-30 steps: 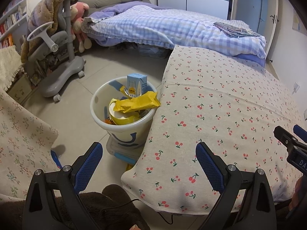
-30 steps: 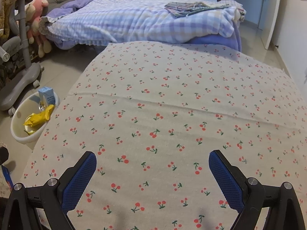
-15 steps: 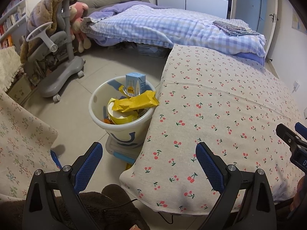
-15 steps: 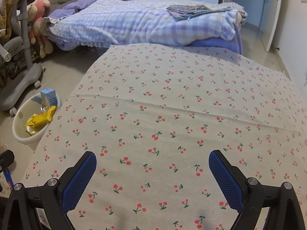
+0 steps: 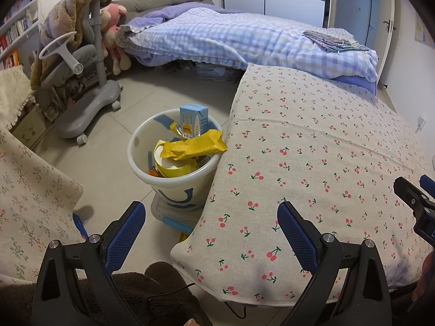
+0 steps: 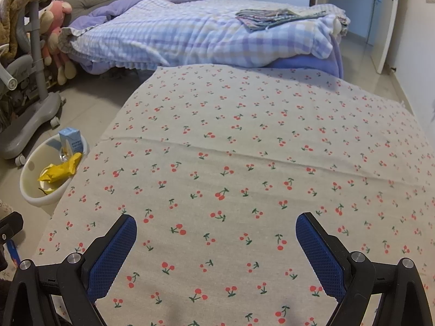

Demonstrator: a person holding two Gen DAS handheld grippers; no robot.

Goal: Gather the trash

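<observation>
While both grippers hang over the near end of the cherry-print cloth [image 6: 244, 141], neither holds anything: the left gripper [image 5: 210, 233] has its 2 blue-padded fingers spread wide, one over the floor and one over the cloth's near-left corner, and the right gripper [image 6: 216, 247] is spread just as wide above the middle of the cloth. The white bucket [image 5: 141, 163] stands on the grey tiled floor, touching the cloth's left edge, on top of a clear lidded box [image 5: 174, 218]. Inside it, the trash is piled to the rim: a light-blue carton [image 5: 193, 121] stands upright at the far side, a crumpled yellow wrapper [image 5: 194, 146] lies across the top with one end over the right rim, and a yellow-rimmed round lid [image 5: 174, 167] sits under it. To the far left stands a grey wheeled chair [image 5: 89, 92] draped with a brown blanket [image 5: 68, 13]. Beyond the cloth lies a bed with a blue checked quilt [image 5: 231, 40], a folded striped cloth [image 5: 331, 40] resting on its right end.
</observation>
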